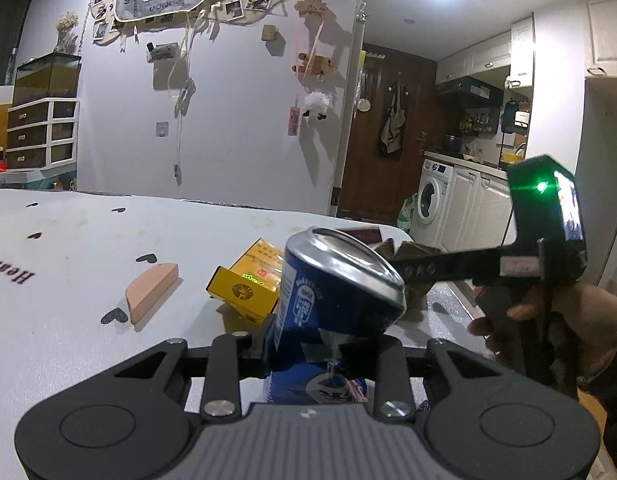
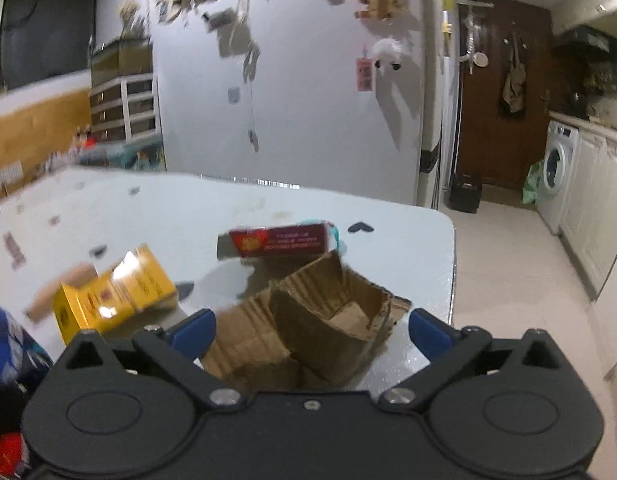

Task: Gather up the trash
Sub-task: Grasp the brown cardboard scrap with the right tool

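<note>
My left gripper (image 1: 324, 348) is shut on a crushed blue drink can (image 1: 332, 284), which stands tilted between its fingers above the white table (image 1: 88, 248). The can's edge also shows at the left of the right wrist view (image 2: 12, 352). My right gripper (image 2: 312, 328) is open wide, its blue fingertips (image 2: 196, 328) on either side of a torn brown cardboard piece (image 2: 328, 312) lying on the table (image 2: 148, 216). Whether the pads touch the cardboard I cannot tell. A yellow box (image 2: 116, 292) lies to the left and a red box (image 2: 284, 242) just beyond the cardboard.
A pink wooden wedge (image 1: 152, 292) lies left of the yellow box (image 1: 248, 280). A hand (image 1: 540, 320) grips the right tool's handle. The table's rounded right edge (image 2: 452, 260) drops to a tiled floor (image 2: 508, 264); a washing machine (image 2: 556, 168) stands further back.
</note>
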The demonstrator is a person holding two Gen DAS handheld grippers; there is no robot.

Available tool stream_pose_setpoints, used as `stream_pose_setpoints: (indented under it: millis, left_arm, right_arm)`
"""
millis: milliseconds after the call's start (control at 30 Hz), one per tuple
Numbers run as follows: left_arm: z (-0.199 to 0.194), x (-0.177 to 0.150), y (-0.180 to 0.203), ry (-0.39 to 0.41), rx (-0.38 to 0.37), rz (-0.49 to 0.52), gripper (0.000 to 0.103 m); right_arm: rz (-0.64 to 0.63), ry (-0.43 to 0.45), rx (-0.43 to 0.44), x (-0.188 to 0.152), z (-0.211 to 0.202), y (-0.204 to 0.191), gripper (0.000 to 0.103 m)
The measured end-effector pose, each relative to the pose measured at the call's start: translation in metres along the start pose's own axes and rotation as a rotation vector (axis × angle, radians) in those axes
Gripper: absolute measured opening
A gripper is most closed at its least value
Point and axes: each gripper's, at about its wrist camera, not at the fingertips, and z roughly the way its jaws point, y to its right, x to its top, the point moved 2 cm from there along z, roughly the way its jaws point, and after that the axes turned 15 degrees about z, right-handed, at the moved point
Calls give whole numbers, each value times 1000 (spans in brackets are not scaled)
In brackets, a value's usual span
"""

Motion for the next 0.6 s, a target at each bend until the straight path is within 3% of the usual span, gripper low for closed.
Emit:
stream_pose_setpoints:
  millis: [233, 267, 367, 433, 467, 600]
  left_arm:
    - [0, 1, 0, -2, 0, -4, 32]
    - [0, 0, 0, -1, 0, -4, 32]
    - [0, 1, 1, -1, 0, -4, 32]
    - [0, 1, 1, -1, -1, -5, 32]
    - [-1, 1, 1, -1, -1, -7, 32]
    - [-1, 1, 1, 0, 0, -13, 32]
  right_arm:
    - [-6, 0, -11, 0, -1, 0, 101]
    - [6, 0, -15, 0, -1, 2, 87]
    - [46, -19, 16, 1, -3, 8, 76]
    - [33, -23, 17, 1, -5, 8, 62]
    - [30, -37, 19, 1, -5, 9, 48]
    - [10, -38, 41, -5, -10, 8, 44]
